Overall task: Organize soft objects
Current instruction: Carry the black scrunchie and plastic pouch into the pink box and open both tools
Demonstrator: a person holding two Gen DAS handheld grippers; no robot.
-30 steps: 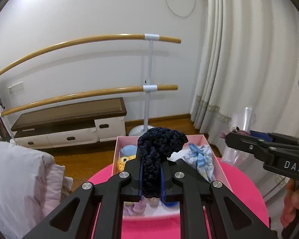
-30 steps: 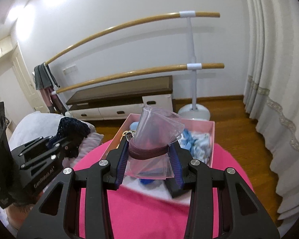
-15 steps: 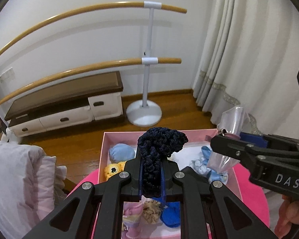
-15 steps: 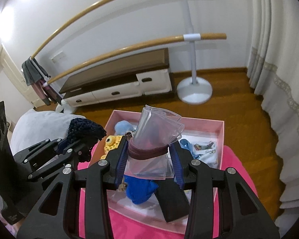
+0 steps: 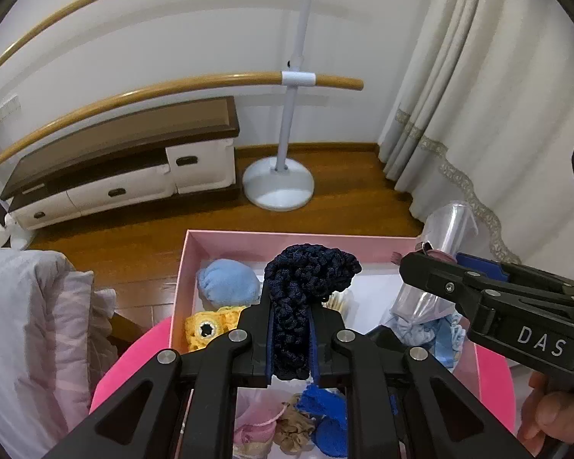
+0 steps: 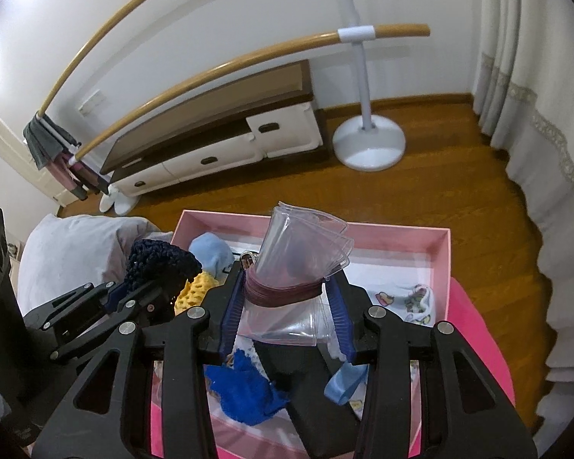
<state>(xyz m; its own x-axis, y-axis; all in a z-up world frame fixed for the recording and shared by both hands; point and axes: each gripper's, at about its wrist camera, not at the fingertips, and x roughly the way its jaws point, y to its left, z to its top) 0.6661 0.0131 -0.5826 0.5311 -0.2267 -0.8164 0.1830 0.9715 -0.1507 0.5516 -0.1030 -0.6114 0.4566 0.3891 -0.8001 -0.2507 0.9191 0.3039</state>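
Note:
My left gripper is shut on a dark navy crocheted piece, held above the pink box. It also shows in the right wrist view. My right gripper is shut on a roll of clear plastic bags bound by a maroon band, held over the same box. In the box lie a light blue soft item, a yellow crochet item, a bright blue crochet piece, a beige scrunchie and printed white cloth.
The box sits on a round pink table. A pale quilt lies at the left. Beyond are a wooden floor, a low white cabinet, a ballet barre stand and curtains.
Both grippers have tilted down and moved forward over the pink box, so its contents now show. Each keeps its hold.

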